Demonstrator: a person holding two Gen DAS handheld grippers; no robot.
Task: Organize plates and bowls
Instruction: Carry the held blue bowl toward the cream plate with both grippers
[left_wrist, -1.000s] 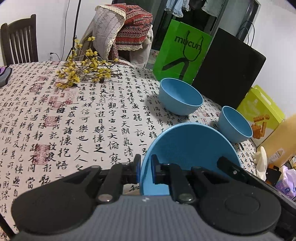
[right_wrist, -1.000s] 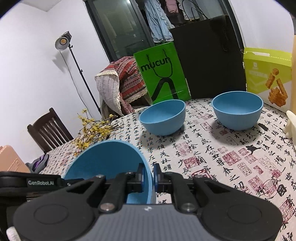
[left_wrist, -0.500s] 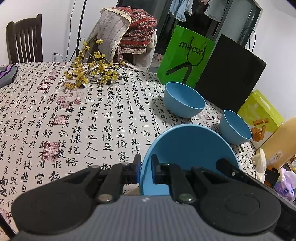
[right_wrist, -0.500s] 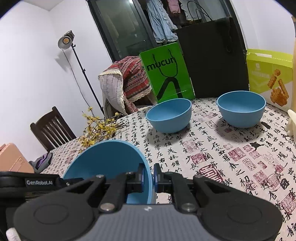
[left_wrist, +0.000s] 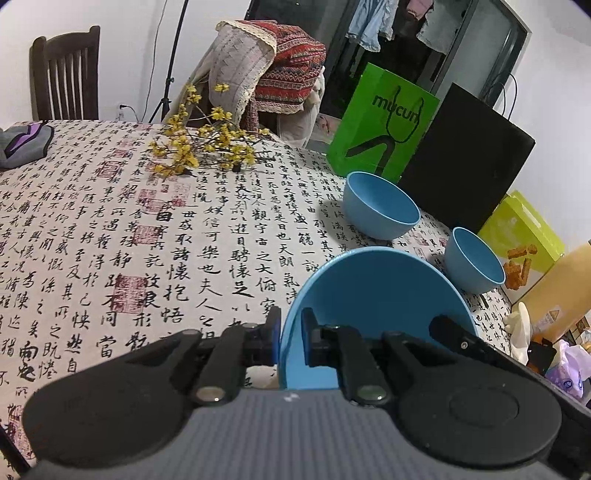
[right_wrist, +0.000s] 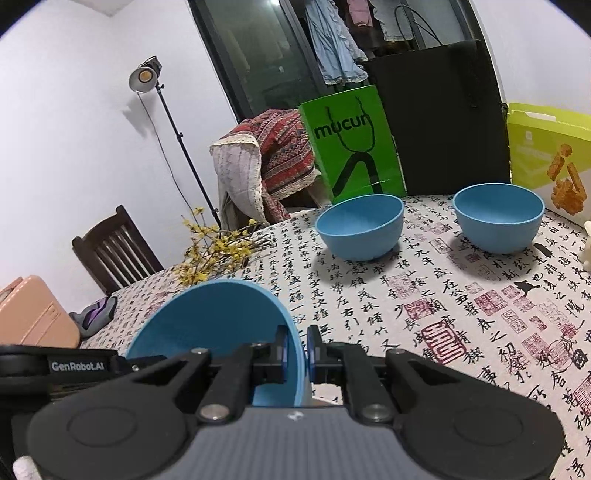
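Left gripper (left_wrist: 290, 341): pinched on the left rim of the plate (left_wrist: 373, 295), one finger inside the rim and one outside, so the thin edge cannot slip.
Right gripper (right_wrist: 297, 350): pressed together on the opposite rim of the same plate, sharing the load so the plate rides evenly.
Plate: held between both grippers, raised off the counter (left_wrist: 110, 240), its hollow side facing up and away from them, likely to carry it clear of the cloth.
Nearer bowl (right_wrist: 360, 225): ahead of the right gripper, standing upright on the counter, apart from the other bowl.
Farther bowl (right_wrist: 498, 216): ahead and to the right, also upright; the two look ready to be nested.
Flower sprig (left_wrist: 207, 147): ahead and left of the left gripper, off the path.
Bags (left_wrist: 384, 122): beyond the bowls at the counter's far edge, limiting how far things can go.
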